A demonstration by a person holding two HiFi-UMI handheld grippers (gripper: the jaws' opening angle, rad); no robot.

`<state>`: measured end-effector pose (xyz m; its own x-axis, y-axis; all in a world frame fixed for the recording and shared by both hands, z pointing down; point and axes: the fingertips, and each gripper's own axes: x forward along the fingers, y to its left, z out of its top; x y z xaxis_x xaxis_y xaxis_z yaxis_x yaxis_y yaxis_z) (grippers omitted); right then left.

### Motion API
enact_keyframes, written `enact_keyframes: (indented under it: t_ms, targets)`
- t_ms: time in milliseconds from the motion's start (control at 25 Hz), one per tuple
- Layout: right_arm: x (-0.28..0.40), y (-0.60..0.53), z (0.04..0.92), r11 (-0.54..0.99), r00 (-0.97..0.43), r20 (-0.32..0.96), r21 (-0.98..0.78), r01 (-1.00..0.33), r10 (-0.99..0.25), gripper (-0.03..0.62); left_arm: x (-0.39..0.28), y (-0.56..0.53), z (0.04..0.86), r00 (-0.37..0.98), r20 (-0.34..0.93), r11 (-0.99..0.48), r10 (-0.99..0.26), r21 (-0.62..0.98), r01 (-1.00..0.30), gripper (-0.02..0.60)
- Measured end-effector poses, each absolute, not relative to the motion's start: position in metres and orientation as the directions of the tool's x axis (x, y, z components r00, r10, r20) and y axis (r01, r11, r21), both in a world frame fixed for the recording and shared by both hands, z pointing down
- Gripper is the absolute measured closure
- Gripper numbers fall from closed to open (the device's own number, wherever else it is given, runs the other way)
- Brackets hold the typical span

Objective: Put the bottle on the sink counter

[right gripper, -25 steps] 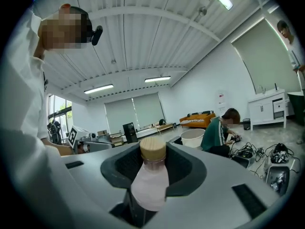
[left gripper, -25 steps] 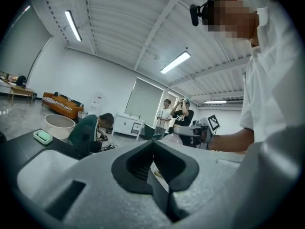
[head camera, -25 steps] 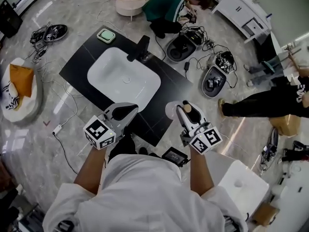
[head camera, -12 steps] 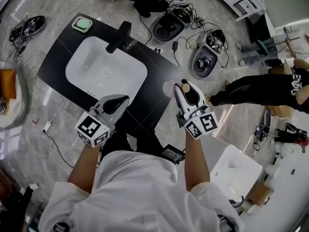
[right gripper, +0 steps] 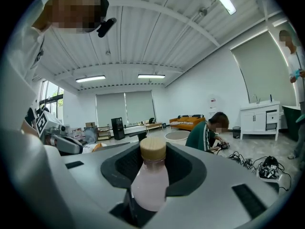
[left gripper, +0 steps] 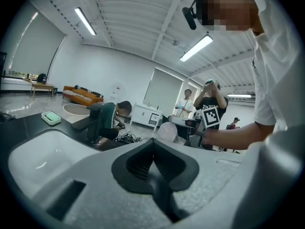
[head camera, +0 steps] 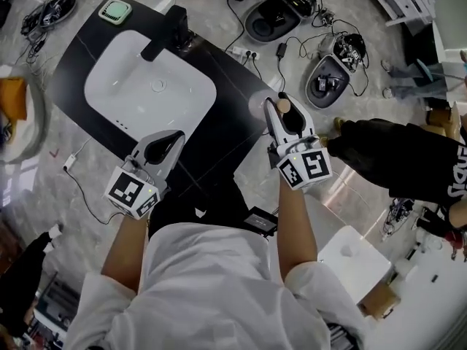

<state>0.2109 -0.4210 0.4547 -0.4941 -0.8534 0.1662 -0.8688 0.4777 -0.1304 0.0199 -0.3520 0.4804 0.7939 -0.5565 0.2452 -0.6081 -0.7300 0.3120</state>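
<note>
Across the bottom of the head view, a white-shirted torso (head camera: 211, 283), cut off by the frame and hiding the floor beneath. Toward 11 o'clock from it, a black worktop (head camera: 226, 108) with a white basin (head camera: 149, 93) sunk in, its near corner covered by the grippers and forearms. At 3 o'clock, a bystander (head camera: 401, 159) in black, cut off by the edge. At the basin's 12 o'clock, a black faucet (head camera: 164, 33). Beyond that, at 11, a green soap dish (head camera: 114, 10).

Left gripper (head camera: 171, 138) over the worktop at the basin's 6 o'clock, jaws pressed together with nothing between.

Right gripper (head camera: 284, 122) at the worktop's 3 o'clock edge, jaws clamped on the bottle (right gripper: 150, 175). In the right gripper view, pale pink body wedged between the jaws, tan cap standing clear of them at 12 o'clock, base sunk out of sight in the gap. From the head view, only the cap plainly on show at the jaw tips, the rest masked by the gripper. Impossible to tell whether the base touches the worktop.
</note>
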Motion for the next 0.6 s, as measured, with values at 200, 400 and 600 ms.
enact_keyframes:
  t_ms: [200, 400, 600]
  targets:
    - [0.220, -0.440, 0.485, 0.475, -0.491, 0.176, -0.127, -0.871, -0.853, 0.461, 0.013, -0.367, 0.496, 0.727, 0.249, -0.681, -0.640, 0.255, -0.686, 0.566]
    - [0.224, -0.452, 0.509, 0.473, -0.488, 0.191, -0.119, -0.873, -0.852, 0.461, 0.012, -0.378, 0.515, 0.683, 0.265, -0.641, -0.681, 0.236, -0.730, 0.566]
    - [0.222, -0.465, 0.529, 0.452, -0.469, 0.206, -0.125, -0.883, -0.859, 0.461, 0.005, -0.396, 0.528, 0.625, 0.280, -0.584, -0.729, 0.223, -0.781, 0.566]
